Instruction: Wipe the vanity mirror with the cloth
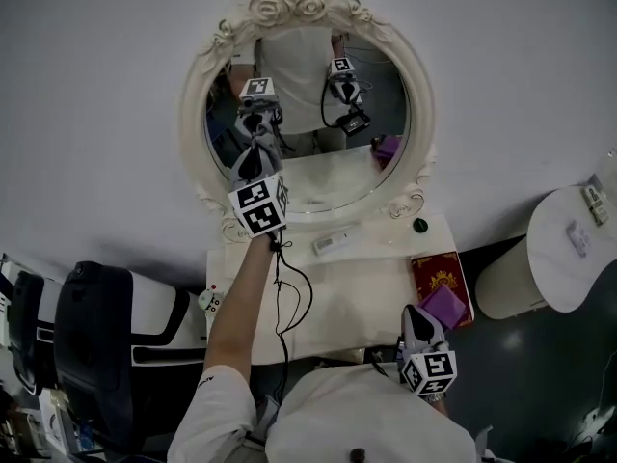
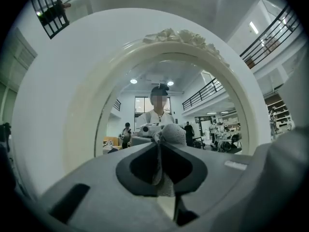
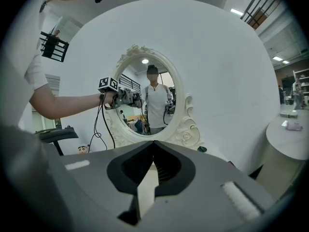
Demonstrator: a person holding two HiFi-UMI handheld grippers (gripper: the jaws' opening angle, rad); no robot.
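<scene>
Left gripper (image 2: 158,149): clenched on the grey cloth (image 2: 170,133), held at the glass (lower left part).
Vanity mirror (image 1: 416,104): upright on the white table (image 1: 357,287).
Right gripper (image 3: 152,146): jaws together, empty, low near the table's front edge.

My left tool (image 2: 159,146) is plain grey, and its cube carries black-and-white square markers. The cloth (image 2: 170,133) is a pale grey knit. My right tool (image 3: 153,159) is the same grey. The vanity mirror (image 1: 308,114) has a cream frame (image 1: 289,3) patterned with carved roses. The counter (image 1: 366,287) is white. The book (image 1: 439,276) is red with gold ornament, and the item (image 1: 446,307) is purple.
</scene>
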